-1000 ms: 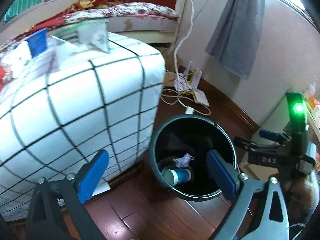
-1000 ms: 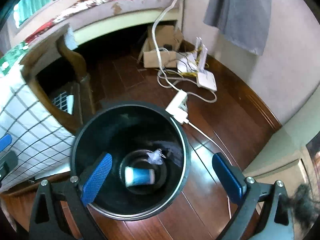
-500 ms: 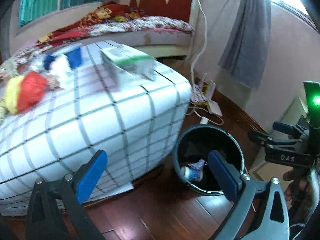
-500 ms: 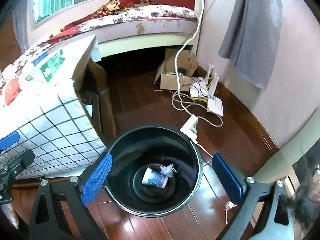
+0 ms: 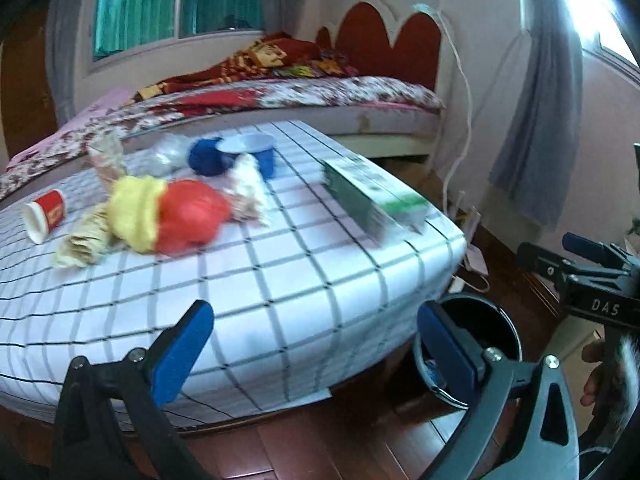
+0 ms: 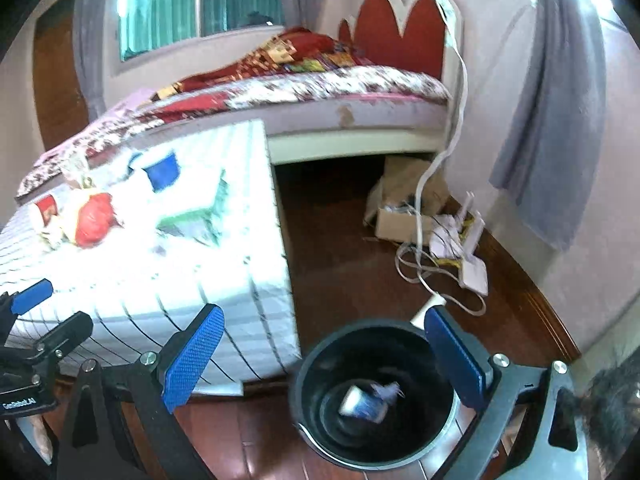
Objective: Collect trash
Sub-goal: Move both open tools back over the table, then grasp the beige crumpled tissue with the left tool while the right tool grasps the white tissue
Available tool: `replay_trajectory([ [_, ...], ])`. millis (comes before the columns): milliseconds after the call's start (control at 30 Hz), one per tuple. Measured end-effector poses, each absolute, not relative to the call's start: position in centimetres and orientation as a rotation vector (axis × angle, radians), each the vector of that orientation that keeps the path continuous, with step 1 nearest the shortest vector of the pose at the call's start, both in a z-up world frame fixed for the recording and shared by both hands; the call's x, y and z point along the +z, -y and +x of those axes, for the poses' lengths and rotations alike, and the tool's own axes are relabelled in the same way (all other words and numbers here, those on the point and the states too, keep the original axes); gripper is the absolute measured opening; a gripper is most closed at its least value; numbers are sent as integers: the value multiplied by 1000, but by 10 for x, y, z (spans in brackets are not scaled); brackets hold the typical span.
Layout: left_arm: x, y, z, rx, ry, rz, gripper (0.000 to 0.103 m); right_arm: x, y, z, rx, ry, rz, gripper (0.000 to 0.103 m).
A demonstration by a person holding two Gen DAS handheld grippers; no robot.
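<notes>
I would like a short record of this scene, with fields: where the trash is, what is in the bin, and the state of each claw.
trash on table: red paper cup, red and yellow wrapper, blue cups, green box
table: white checked cloth
bin: black, on the floor beside the table
inside bin: one blue cup and a small crumpled scrap
left claw: open, empty
right claw: open, empty, above the bin

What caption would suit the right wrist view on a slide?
Open right tool above a black bin holding a blue cup, beside the checked table.
</notes>
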State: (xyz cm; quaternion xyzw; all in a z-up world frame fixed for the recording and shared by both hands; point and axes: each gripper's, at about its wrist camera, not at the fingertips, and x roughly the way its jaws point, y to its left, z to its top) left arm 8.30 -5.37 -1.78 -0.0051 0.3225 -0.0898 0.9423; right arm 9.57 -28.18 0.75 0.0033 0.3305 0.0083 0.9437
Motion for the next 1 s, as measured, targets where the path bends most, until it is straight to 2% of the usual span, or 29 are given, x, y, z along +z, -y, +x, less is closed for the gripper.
replay_trajectory([
  [367,-11,-32,83,-39,-597,-70,101,31,211,110,152,-572,-5,102],
  [633,-15,-103,102,72,-594,-96,89,52,138,136,290,-500,-62,101],
  [667,-15,-110,105,83,-594,-96,88,51,131,144,305,-512,-54,96],
  [700,-16,-116,109,92,-597,-98,86,48,125,153,323,-531,-46,85],
  [767,-20,-129,120,106,-612,-112,83,37,111,176,353,-583,-46,71],
  [1000,-41,-144,155,77,-697,-157,72,-6,87,225,362,-736,-66,55],
])
